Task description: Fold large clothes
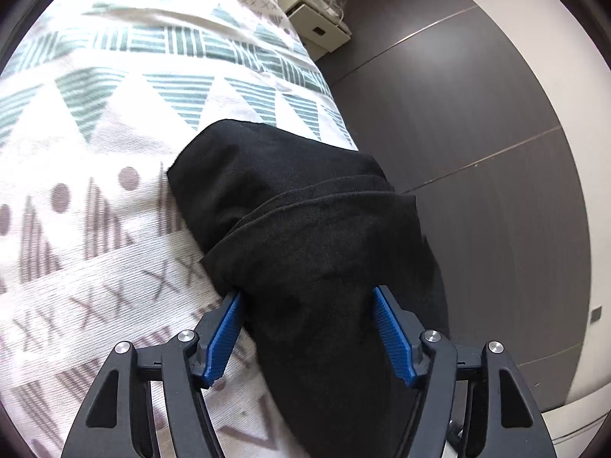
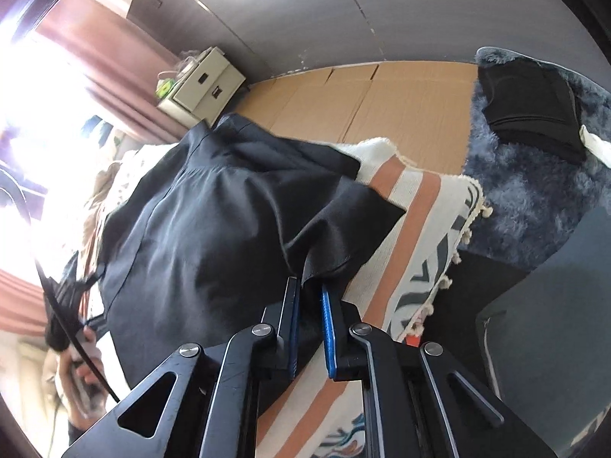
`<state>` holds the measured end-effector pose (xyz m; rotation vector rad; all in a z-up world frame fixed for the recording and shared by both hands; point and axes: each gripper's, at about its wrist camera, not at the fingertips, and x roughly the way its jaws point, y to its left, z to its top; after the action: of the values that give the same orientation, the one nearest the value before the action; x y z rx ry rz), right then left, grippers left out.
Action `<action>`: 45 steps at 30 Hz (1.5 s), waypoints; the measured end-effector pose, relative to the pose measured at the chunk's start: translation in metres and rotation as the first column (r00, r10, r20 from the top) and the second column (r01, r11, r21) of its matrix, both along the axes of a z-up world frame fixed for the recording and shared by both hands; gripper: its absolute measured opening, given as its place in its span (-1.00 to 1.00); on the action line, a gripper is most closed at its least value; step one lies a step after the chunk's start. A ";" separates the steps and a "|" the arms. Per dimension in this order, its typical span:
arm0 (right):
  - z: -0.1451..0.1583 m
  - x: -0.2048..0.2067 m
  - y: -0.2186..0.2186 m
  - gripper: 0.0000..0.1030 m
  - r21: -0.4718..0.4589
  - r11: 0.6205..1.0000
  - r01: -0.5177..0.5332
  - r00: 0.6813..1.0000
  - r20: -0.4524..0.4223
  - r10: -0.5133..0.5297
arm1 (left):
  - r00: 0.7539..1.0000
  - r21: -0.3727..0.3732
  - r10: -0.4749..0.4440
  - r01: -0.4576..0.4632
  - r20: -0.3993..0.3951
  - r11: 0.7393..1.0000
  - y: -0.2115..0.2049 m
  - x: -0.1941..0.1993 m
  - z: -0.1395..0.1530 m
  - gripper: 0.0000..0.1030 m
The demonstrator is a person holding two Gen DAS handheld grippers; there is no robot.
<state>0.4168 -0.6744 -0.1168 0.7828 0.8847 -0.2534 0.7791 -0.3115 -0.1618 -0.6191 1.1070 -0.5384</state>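
While both show garment [image 1: 305, 229], only right shows rug [image 2: 534, 191].

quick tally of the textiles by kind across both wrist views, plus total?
Black garment being folded: 1
Folded black garment set aside on the rug: 1
White bedcover with green and grey geometric print: 1
Cream woven throw with orange stripes and tassels: 1
Shaggy blue-grey rug: 1
Total: 5

A home bedroom: patterned bedspread [image 1: 133, 122], curtains [image 2: 95, 65], fluffy rug [image 2: 534, 191].
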 end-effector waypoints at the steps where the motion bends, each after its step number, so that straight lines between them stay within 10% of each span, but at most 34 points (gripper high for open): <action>1: -0.001 0.004 -0.002 -0.79 0.002 1.000 0.007 1.000 0.001 -0.007 | 1.000 0.005 -0.004 0.004 0.003 1.000 0.003 -0.003 0.002 0.34; 13: 0.006 0.053 -0.018 -0.78 -0.039 0.999 0.014 1.000 0.002 -0.014 | 0.999 0.052 0.034 -0.033 -0.020 0.998 0.059 -0.053 0.022 0.35; 18: 0.013 0.039 -0.020 0.05 0.001 0.999 0.052 0.999 0.008 -0.052 | 0.999 0.063 0.050 -0.049 -0.009 0.997 0.079 -0.092 0.039 0.63; 24: 0.040 0.009 0.008 0.10 -0.080 0.996 -0.035 0.999 0.012 0.036 | 0.998 0.093 0.028 -0.033 0.050 0.995 0.079 -0.128 0.074 0.71; 38: 0.133 -0.075 0.066 0.97 -0.250 0.964 -0.094 0.991 0.073 0.115 | 0.956 0.215 -0.063 0.000 0.287 0.977 0.079 -0.217 0.190 0.95; 45: 0.167 -0.114 0.096 1.00 -0.318 0.941 -0.113 0.982 0.106 0.154 | 0.917 0.255 -0.054 -0.053 0.395 0.965 0.107 -0.286 0.226 0.97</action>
<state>0.3031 -0.5788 0.0505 0.4386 0.7482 -0.2127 0.4934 -0.2048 0.0639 -0.2595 0.7703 -0.4818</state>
